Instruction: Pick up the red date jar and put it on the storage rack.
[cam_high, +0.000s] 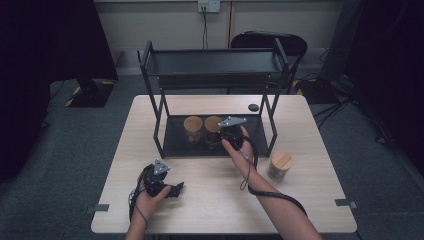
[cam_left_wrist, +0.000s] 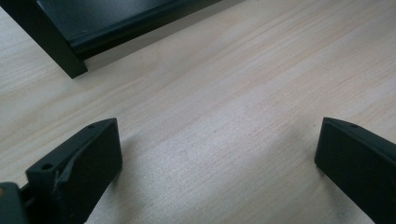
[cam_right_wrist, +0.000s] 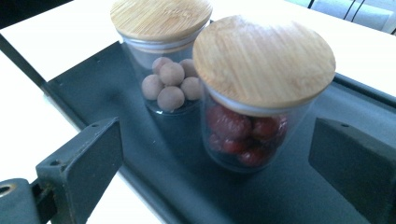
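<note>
**Right gripper open at the jar of red pieces on the rack's lower shelf**

While the left gripper (cam_high: 172, 189) rests low on the table (cam_high: 210, 200) near the person's edge, the right gripper (cam_high: 223, 138) reaches over the front lip of the rack (cam_high: 212, 65) toward two jars on its lower shelf (cam_high: 175, 145). The shelf is hemmed by the rack's four black legs and roofed by the upper tray, so the way in is from the front, between the two front legs. Bare shelf lies to the left of the jars and in front of them.

From the right gripper view, its jaws stand wide apart and hold nothing. The jar of red pieces (cam_right_wrist: 254, 126) stands upright between them, nearer the right jaw, touching neither; its bamboo lid is on. The jar of brown balls (cam_right_wrist: 168, 70) stands just behind and to the left of it, the two very close; whether the glass touches I cannot tell.

A third lidded jar (cam_high: 279, 166) stands on the table outside the rack's right front leg, just beside the person's right forearm. A small dark disc (cam_high: 253, 107) lies on the table behind the rack.

From the left gripper view, its jaws are spread wide over bare wood, holding nothing, with one rack leg (cam_left_wrist: 46, 42) and the shelf's front edge ahead of them.
</note>
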